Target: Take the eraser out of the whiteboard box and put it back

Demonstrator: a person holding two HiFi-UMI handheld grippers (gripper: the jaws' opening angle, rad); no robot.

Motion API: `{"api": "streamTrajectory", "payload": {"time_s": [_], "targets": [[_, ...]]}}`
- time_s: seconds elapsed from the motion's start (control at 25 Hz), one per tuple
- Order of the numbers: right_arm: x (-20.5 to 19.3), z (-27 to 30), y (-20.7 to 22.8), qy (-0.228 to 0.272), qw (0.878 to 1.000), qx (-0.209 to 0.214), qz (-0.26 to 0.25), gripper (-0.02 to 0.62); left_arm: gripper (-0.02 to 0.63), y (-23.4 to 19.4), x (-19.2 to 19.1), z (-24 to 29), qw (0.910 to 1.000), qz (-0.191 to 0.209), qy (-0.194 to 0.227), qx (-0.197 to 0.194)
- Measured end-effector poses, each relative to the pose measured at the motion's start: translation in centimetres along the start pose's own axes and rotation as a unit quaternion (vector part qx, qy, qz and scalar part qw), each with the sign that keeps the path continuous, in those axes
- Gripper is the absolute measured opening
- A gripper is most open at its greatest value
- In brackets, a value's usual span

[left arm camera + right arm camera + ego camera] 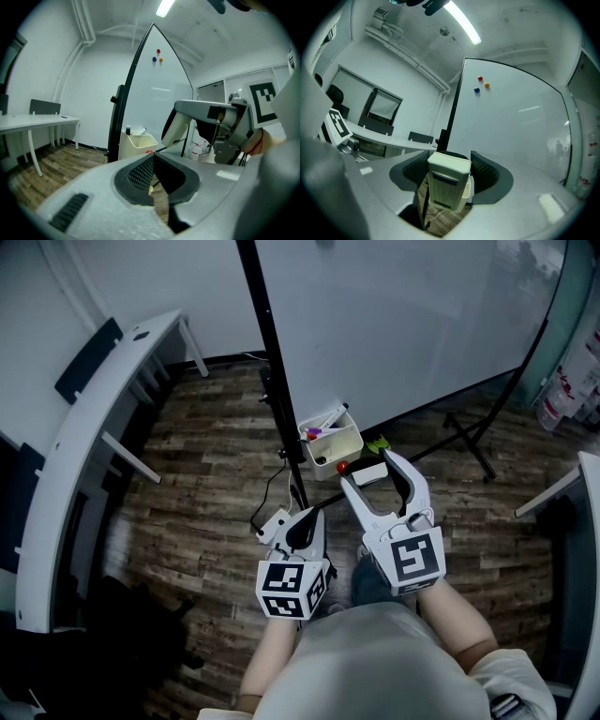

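Observation:
My right gripper [374, 471] is shut on the white eraser [372, 473], which lies crosswise between its two jaws. In the right gripper view the eraser [447, 184] fills the gap between the pads, with its dark label facing the camera. It hangs just in front of the white whiteboard box [330, 442], slightly to its right. The box is fixed to the black stand and holds markers. My left gripper [302, 519] is shut with nothing in it, low and left of the right one. The left gripper view shows the box [137, 144] ahead and the eraser [177, 131] to its right.
The whiteboard [394, 315] stands ahead on a black stand [272, 371] with tripod legs over a wooden floor. A curved white desk [94, 427] runs along the left. A cable [267, 498] trails on the floor near the stand. Another desk edge [553, 488] is at the right.

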State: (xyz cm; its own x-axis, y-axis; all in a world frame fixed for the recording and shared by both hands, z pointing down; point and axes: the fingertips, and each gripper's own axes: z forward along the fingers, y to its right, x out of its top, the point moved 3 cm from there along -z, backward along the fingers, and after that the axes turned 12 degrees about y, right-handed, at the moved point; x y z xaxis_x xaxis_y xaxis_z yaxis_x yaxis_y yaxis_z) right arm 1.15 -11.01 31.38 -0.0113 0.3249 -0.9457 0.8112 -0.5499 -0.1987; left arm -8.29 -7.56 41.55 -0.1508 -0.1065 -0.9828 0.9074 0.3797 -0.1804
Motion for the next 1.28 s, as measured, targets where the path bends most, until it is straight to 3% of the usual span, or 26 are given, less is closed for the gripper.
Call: {"api": "streamTrajectory", "payload": {"time_s": [1.28], "targets": [[-0.4, 1.8, 1.1, 0.003, 1.0, 0.01, 0.003, 0.282, 0.002, -0.6, 0.0, 1.2, 0.9999, -0.006, 0.0, 0.01]]}}
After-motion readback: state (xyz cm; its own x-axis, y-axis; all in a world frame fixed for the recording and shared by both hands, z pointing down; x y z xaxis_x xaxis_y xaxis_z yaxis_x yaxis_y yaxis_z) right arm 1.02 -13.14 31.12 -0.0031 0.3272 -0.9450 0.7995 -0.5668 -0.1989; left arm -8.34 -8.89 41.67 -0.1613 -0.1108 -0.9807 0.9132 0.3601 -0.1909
